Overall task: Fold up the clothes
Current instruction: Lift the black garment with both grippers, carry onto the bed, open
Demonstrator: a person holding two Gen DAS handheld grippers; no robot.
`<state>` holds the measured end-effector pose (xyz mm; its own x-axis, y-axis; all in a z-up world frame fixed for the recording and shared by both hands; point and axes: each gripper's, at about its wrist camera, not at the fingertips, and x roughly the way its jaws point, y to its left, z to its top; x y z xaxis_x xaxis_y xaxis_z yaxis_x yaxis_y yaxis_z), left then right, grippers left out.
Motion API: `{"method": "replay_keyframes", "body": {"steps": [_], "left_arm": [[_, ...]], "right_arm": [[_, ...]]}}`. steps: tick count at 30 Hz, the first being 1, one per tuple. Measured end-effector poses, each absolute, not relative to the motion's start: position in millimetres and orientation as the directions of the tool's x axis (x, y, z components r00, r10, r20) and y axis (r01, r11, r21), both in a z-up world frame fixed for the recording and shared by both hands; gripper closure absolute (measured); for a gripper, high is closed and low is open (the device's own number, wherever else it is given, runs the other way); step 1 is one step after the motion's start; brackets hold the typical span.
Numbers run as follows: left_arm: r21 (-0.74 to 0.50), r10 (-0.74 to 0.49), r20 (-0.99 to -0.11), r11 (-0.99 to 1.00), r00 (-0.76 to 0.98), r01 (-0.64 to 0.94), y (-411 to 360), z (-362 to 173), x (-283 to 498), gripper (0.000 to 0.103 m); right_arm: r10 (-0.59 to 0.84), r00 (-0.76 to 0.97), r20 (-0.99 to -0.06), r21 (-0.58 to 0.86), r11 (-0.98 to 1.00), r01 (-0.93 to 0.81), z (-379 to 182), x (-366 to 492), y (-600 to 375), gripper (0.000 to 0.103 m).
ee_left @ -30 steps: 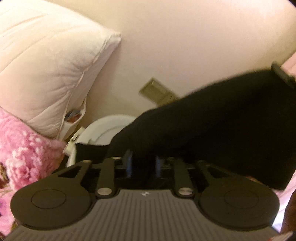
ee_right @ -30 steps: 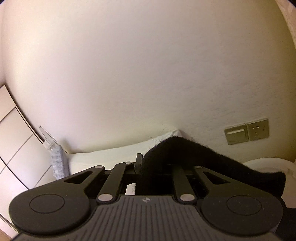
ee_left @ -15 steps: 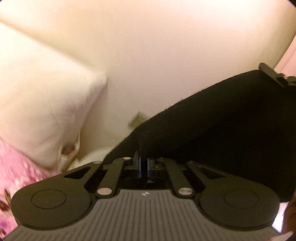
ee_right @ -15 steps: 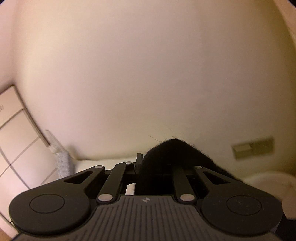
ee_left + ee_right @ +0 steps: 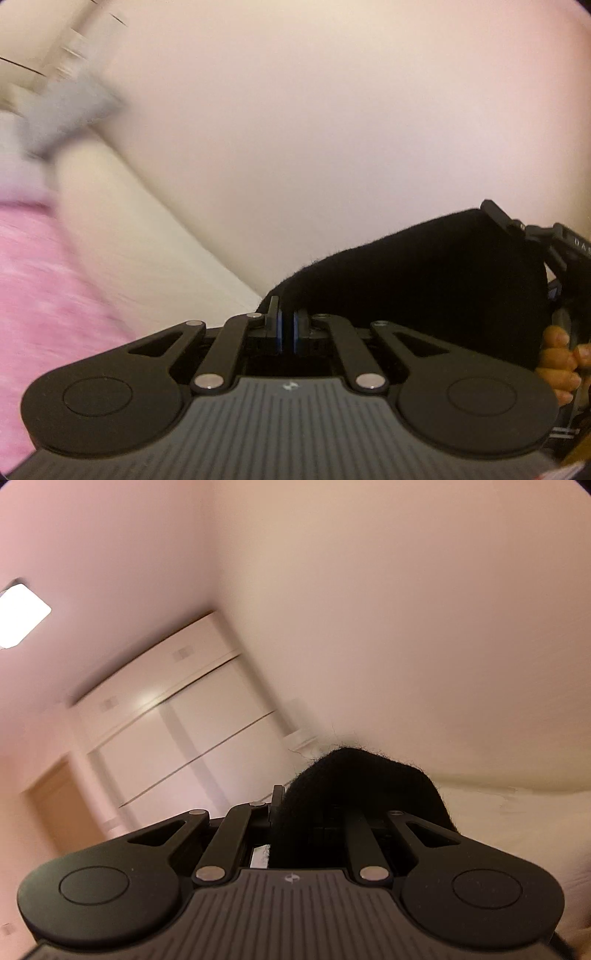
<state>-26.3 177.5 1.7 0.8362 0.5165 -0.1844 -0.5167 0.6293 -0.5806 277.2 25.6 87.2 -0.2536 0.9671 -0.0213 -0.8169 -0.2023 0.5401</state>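
Left wrist view: black garment (image 5: 424, 288) stretches sideways between closed left gripper (image 5: 287, 325) and clamping right gripper (image 5: 314, 805).

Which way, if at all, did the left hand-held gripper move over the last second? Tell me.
Yes. The left hand-held gripper swung left and upward: the white pillow slid low, the wall socket vanished.

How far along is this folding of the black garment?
Early, it seems. Nothing looks folded yet. The left gripper is shut on an edge of the black fuzzy garment, and the right gripper is shut on another bunch of it, so it hangs lifted between them in front of the wall. Laying it flat and making the folds are left.
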Motion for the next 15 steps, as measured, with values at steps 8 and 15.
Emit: {"method": "replay_keyframes", "body": {"steps": [8,15], "left_arm": [[-0.506,0.814,-0.149,0.424,0.561,-0.751,138,55,-273,0.101],[-0.46,0.888,-0.381,0.061,0.259,-0.886,131,76,-449,0.091]], "right_arm": [[0.802,-0.596,0.041,0.582,-0.505,-0.638,115,77,114,0.091],[0.596,-0.778,-0.198,0.661,-0.505,-0.555,84,-107,177,0.05]]}}
